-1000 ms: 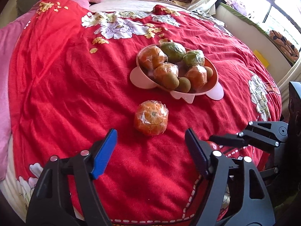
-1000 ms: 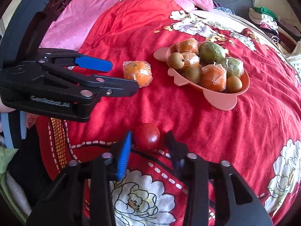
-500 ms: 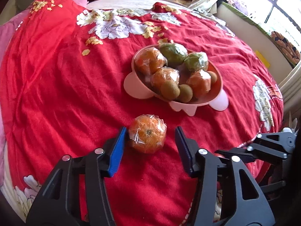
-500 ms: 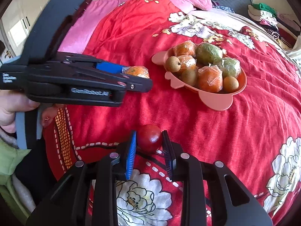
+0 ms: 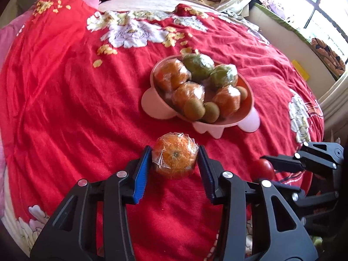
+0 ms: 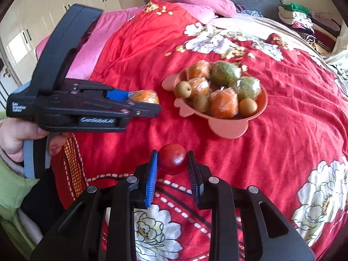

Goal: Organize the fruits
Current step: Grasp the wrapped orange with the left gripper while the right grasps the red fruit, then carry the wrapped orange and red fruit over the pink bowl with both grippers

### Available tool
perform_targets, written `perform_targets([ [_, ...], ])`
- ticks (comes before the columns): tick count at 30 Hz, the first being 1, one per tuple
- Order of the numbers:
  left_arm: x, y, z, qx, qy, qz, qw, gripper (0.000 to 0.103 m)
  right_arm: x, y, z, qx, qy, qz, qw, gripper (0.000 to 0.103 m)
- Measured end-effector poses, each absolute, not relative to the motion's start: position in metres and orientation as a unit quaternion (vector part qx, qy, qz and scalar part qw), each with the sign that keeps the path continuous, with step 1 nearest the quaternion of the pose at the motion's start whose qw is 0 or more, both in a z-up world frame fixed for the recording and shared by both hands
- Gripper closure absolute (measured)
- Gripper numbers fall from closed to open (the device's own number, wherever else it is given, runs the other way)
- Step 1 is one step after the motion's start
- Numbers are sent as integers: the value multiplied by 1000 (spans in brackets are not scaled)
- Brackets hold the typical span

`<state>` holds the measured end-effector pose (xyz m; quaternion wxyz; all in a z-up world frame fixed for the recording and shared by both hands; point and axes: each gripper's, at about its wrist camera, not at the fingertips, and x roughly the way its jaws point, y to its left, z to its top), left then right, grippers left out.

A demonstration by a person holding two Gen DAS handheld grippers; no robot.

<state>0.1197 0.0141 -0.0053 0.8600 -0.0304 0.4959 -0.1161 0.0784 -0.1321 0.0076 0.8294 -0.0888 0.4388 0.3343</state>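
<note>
Both grippers are angling steeply down at the red bedspread (image 5: 65,108), on the near side of the pink fruit bowl (image 5: 250,100). The left gripper (image 5: 175,158) has just been closing and its pads are pressing a plastic-wrapped orange (image 5: 175,155), stem end facing the camera. Right of it, the right gripper (image 6: 173,163) is clamping a round red tomato (image 6: 173,158). A person's hand (image 6: 13,139) is gripping the left tool's handle.

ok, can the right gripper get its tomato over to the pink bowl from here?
Probably yes. The right gripper is shut on the tomato, and only bare red bedspread lies between it and the pink bowl. The bowl is crowded though.
</note>
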Motion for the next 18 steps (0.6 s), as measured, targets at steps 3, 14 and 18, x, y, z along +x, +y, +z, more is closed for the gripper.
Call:
perform_targets([
  [3, 119, 12, 5, -32, 487, -122, 864, 68, 83, -138, 13, -84, 434, 328, 835, 78],
  [14, 132, 1, 30, -24, 466, -134, 874, 68, 99, -154, 27, -73, 418, 311, 850, 78],
  [18, 139, -5, 34, -22, 464, -138, 875, 68, 106, -159, 30, -72, 414, 305, 854, 78],
])
